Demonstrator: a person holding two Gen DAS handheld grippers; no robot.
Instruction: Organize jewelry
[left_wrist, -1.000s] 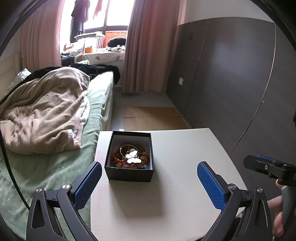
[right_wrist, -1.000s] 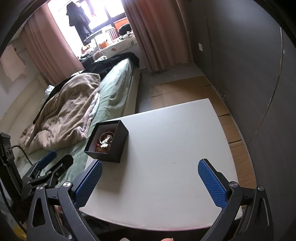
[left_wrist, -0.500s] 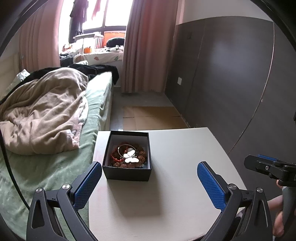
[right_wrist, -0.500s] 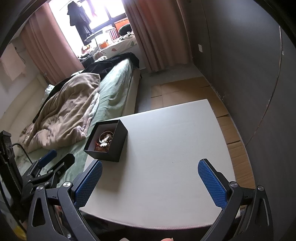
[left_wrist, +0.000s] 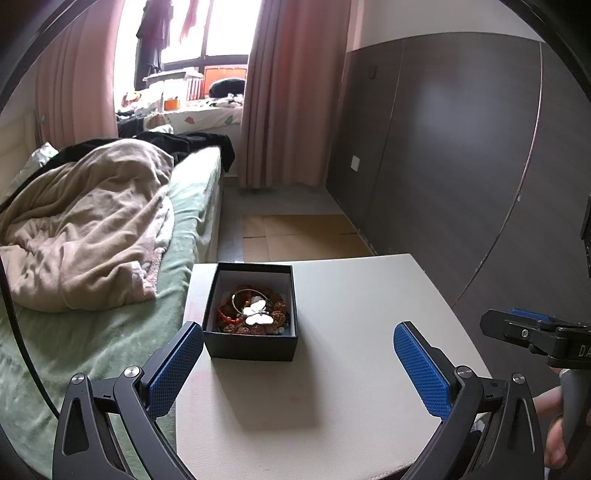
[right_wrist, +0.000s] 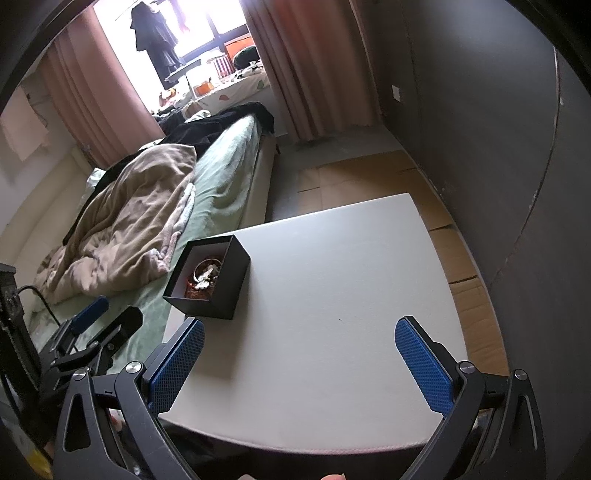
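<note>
An open black box (left_wrist: 255, 345) stands on the white table (left_wrist: 351, 369) near its left edge. Inside lie red and brown bead bracelets, a metal bangle and a white butterfly piece (left_wrist: 256, 313). My left gripper (left_wrist: 299, 345) is open and empty, held above the table just short of the box. My right gripper (right_wrist: 300, 345) is open and empty over the table's near part; the box (right_wrist: 218, 291) lies ahead to its left. Each gripper shows at the edge of the other's view.
A bed (left_wrist: 110, 295) with a beige blanket (left_wrist: 85, 221) runs along the table's left side. A dark panelled wall (left_wrist: 461, 166) stands to the right. Cardboard sheets (left_wrist: 303, 236) cover the floor beyond the table. Curtains and a window are at the far end.
The left gripper's view has shifted slightly, so the box sits a little further left and away. The right gripper has barely moved. Both stay open.
</note>
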